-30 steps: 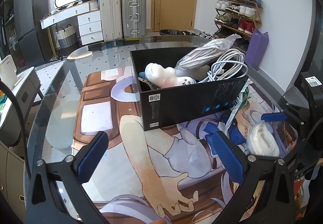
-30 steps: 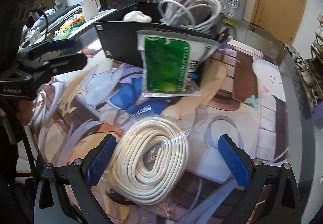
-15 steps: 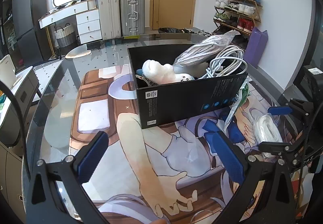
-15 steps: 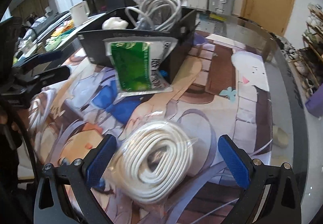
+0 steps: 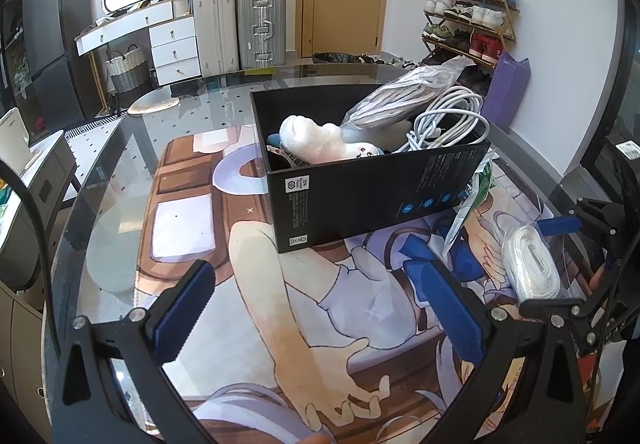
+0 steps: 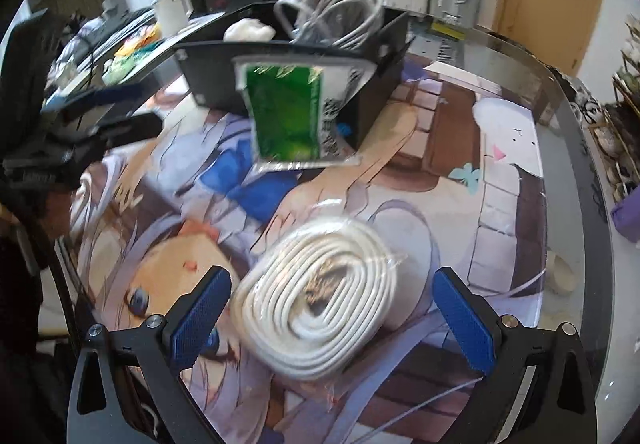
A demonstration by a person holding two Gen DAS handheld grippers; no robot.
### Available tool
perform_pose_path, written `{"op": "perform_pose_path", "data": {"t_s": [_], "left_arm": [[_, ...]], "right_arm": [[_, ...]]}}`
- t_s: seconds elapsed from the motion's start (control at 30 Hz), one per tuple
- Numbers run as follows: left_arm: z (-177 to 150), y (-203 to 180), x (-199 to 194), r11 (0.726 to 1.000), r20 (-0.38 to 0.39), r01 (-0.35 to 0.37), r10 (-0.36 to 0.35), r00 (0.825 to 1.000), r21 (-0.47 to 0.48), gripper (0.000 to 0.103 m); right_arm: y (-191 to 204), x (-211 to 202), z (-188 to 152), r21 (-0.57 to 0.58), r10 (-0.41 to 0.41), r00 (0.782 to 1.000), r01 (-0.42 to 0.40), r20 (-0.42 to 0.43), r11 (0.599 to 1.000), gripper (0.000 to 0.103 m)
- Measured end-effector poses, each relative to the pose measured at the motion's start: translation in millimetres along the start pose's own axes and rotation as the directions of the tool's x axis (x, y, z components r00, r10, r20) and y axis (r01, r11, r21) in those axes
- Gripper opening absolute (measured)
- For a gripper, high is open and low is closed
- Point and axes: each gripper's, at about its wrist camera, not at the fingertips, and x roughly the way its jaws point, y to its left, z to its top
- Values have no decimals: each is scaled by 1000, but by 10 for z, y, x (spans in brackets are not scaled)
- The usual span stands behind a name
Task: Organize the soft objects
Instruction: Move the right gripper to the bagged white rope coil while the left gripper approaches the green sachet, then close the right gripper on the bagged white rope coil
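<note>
Both tongs are held spread wide — nothing is gripped. The bagged white cord coil (image 6: 320, 300) is seen lying between the right gripper (image 6: 332, 320) fingers, untouched; the black box (image 5: 376, 184) is set ahead of the left gripper (image 5: 320, 308).

Bare mat (image 5: 192, 228) lies open at ten o'clock; box (image 5: 372, 200) blocks twelve, cable coil (image 5: 530, 268) at three.
</note>
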Motion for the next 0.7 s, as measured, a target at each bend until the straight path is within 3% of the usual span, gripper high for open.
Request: {"op": "perform_pose_path", "data": {"t_s": [0.23,0.37,0.7], "left_arm": [[6,-6,0,1000,-1,0,0,1000,0,103],[7,-7,1,1000,-1,1,-1,1000,1,103],[0,-24,8,1000,-5,7,-7,1000,1,103]], "right_arm": [[50,20,-69,-48,-7,1000,6,-6,999,102],[55,29,-52,-48,-9,1000,10,16,999,96],[-17,-52,-39,-42,-10,999,12,44,999,62]]}}
